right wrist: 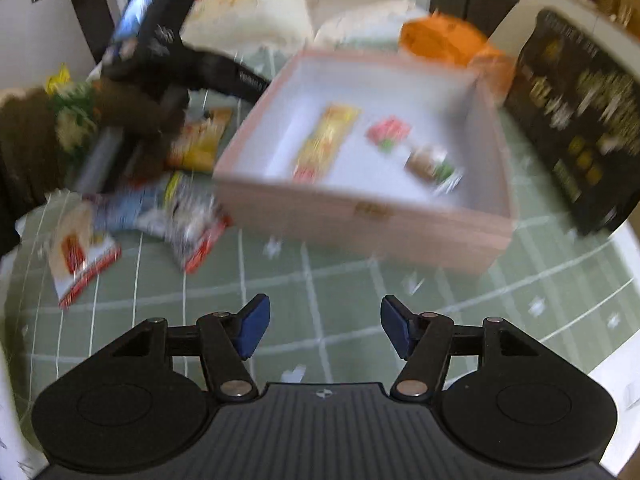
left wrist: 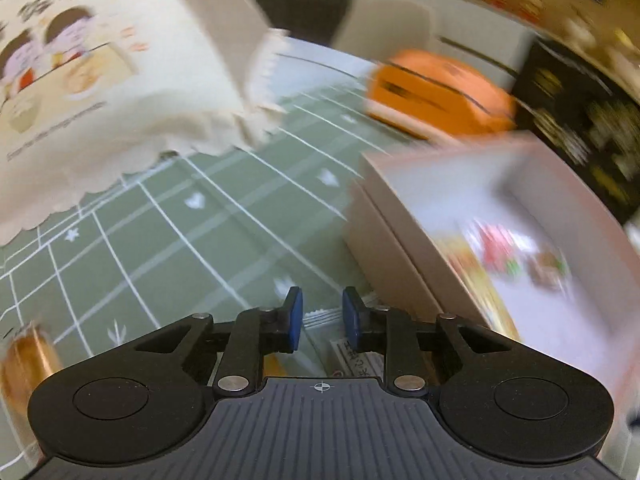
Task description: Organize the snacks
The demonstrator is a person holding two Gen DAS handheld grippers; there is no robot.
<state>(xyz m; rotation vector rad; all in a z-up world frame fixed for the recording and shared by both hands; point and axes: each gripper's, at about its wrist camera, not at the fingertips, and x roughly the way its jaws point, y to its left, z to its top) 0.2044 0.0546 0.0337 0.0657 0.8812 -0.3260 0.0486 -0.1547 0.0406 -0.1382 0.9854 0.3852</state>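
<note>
A pink open box [right wrist: 360, 216] sits on the green checked tablecloth [right wrist: 320, 292]; it holds a yellow snack bar [right wrist: 324, 140], a pink-red sweet [right wrist: 388, 132] and a brown wrapped snack [right wrist: 430, 164]. The box also shows at the right of the left wrist view [left wrist: 500, 240]. My left gripper [left wrist: 319, 318] hangs low over a clear snack packet [left wrist: 324, 344], its jaws narrowly apart around the packet's edge. In the right wrist view the left gripper [right wrist: 160, 40] appears above a pile of snack packets [right wrist: 188, 216]. My right gripper [right wrist: 325, 328] is open and empty over the cloth.
An orange bag [right wrist: 448, 40] lies behind the box, also in the left wrist view [left wrist: 432, 92]. A black printed box [right wrist: 580, 120] stands at the right. A cream printed bag [left wrist: 100, 92] stands at the left. A copper-coloured wrapper [left wrist: 24, 356] lies at the left edge.
</note>
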